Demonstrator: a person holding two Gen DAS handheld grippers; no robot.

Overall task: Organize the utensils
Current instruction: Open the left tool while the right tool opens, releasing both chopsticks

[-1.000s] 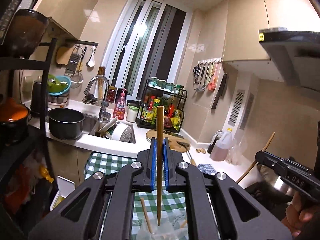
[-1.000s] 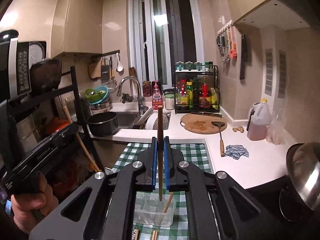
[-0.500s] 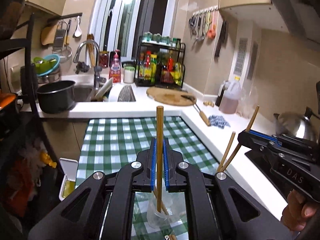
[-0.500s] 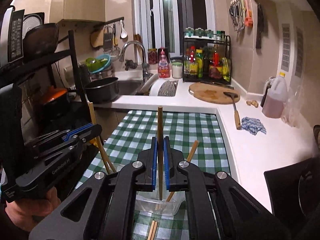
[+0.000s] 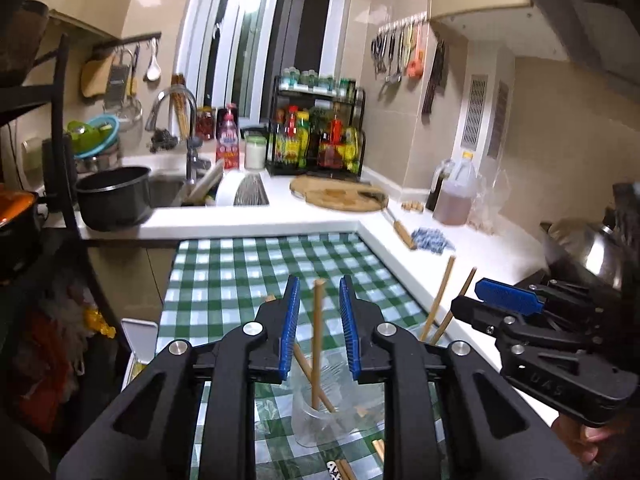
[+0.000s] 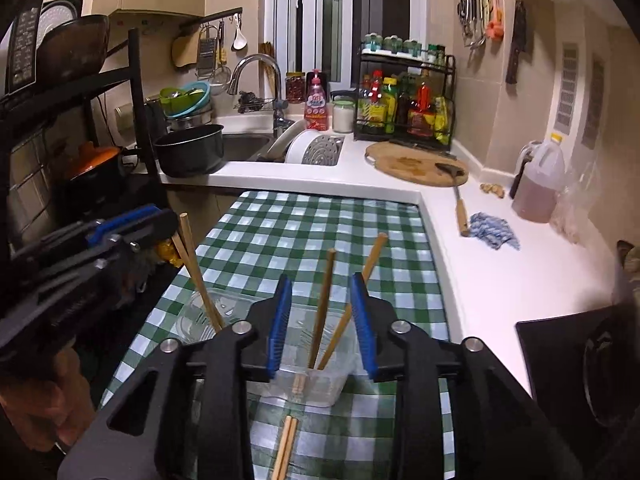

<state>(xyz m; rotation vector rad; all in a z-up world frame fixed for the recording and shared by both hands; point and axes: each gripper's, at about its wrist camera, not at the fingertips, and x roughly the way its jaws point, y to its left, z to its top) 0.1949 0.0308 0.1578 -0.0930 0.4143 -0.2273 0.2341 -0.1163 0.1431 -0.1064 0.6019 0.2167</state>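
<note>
Over the green checked cloth (image 5: pixel 248 264), my left gripper (image 5: pixel 319 292) has its jaws opening. A wooden chopstick (image 5: pixel 317 340) stands free between the blue pads, its lower end in a clear cup (image 5: pixel 308 432) beside another chopstick. The jaws of my right gripper (image 6: pixel 320 280) are opening too. Its chopstick (image 6: pixel 322 312) stands untouched in a clear rectangular tub (image 6: pixel 320 388) with a second, leaning chopstick (image 6: pixel 370 260). A pair of chopsticks (image 6: pixel 286 448) lies on the cloth in front of the tub. Each gripper shows at the edge of the other's view.
A white counter (image 6: pixel 492 280) borders the cloth on the right, with a cutting board (image 6: pixel 416 162), an oil jug (image 6: pixel 538 184) and a blue rag (image 6: pixel 494 232). A black pot (image 6: pixel 190 148) sits by the sink. A steel kettle (image 5: pixel 588 248) is at the right, a dark rack at the left.
Both grippers came down over the containers and their jaws parted. The chopsticks they were clamping now stand loose in the cup and the tub.
</note>
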